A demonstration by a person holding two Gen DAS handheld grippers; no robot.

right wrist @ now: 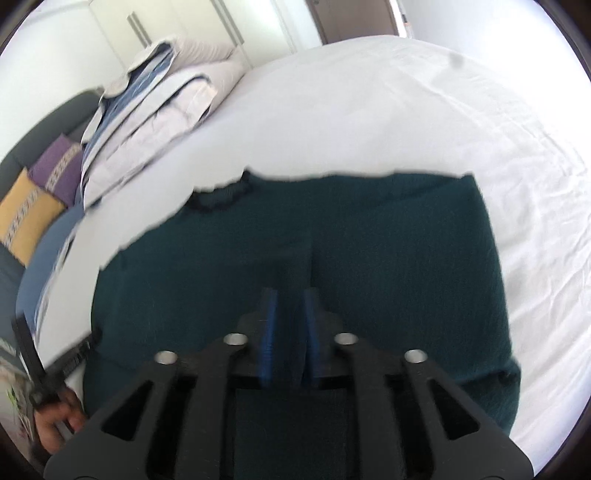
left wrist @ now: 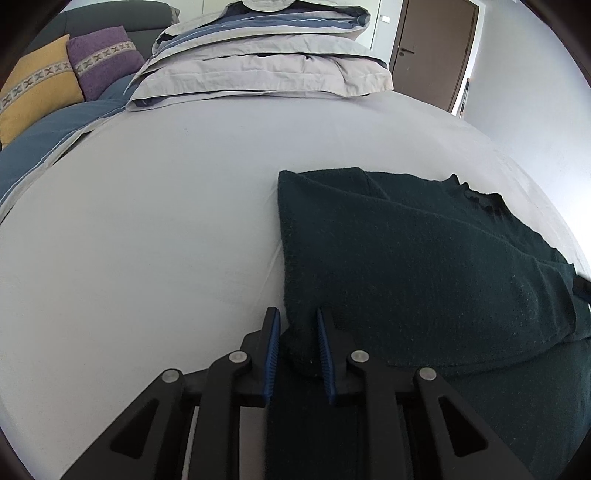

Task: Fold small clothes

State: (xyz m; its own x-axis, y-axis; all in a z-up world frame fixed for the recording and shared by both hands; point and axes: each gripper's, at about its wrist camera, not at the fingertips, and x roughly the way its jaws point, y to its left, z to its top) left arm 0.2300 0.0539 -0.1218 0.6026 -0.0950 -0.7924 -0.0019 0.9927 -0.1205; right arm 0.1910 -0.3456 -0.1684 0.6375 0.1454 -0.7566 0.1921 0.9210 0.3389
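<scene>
Left gripper [left wrist: 297, 328]: pinching sweater [left wrist: 424, 266] corner.
Right gripper [right wrist: 290, 306]: pinching a sweater fold — blurred.
Sweater: dark green — on bed [left wrist: 147, 221].

bed [left wrist: 166, 221] with white sheet; folded duvet stack [left wrist: 266, 62]; yellow cushion [left wrist: 37, 92], purple cushion [left wrist: 103, 59] on grey sofa [left wrist: 110, 18]; brown door [left wrist: 432, 48]; white walls [left wrist: 524, 92].

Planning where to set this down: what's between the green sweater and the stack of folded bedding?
Only bare white sheet lies between the sweater and the bedding stack, per the left wrist view.
</scene>
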